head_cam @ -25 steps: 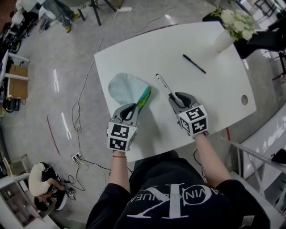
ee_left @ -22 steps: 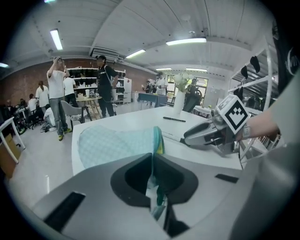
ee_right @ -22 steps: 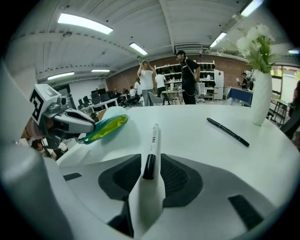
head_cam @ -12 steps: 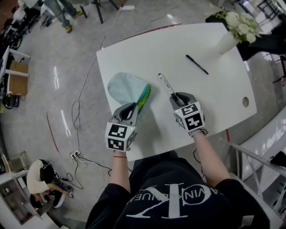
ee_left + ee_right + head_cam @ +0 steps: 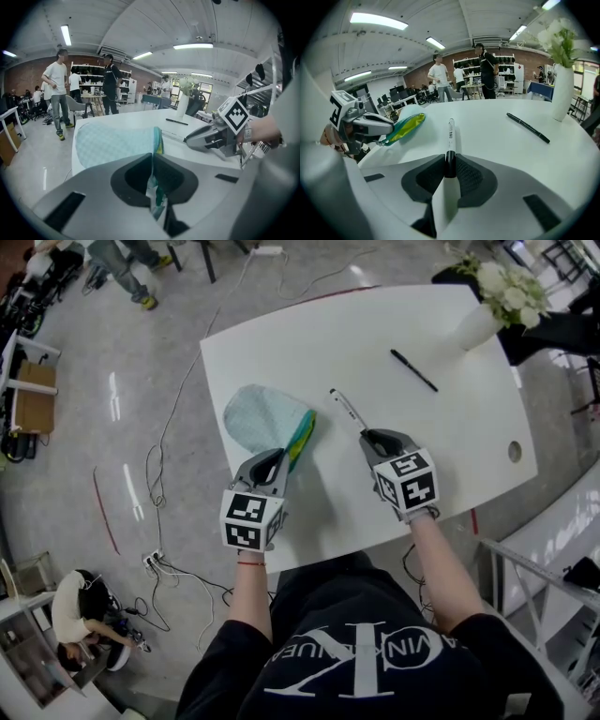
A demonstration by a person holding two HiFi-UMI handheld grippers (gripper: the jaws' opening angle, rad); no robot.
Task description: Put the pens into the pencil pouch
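The white desk (image 5: 450, 427) carries everything. The pencil pouch (image 5: 258, 418) lies near its left edge, with its body toward the far-left corner. Its green-and-yellow-lined mouth is at the end closer to the near edge and opens toward the desk's middle.

The left gripper (image 5: 279, 459) is pinched narrow on the fabric at that mouth, holding the rim up. The right gripper (image 5: 375, 439) sits just beside it toward the right edge, with bare desk between the two.

The right gripper's jaws are closing on the dark end of the white pen (image 5: 345, 409). Seen along the jaws, the pads look to meet the pen's (image 5: 449, 140) sides.

The pen's long axis runs from that gripper toward the far edge, slanting slightly left. It passes beside the pouch mouth rather than pointing into it. Judging from this, the coming move depends on swinging the free end left and lining it up with the opening.

A black pen (image 5: 412, 371) lies well apart toward the far-right corner. It is angled across the desk and nearer the right hand than the left.
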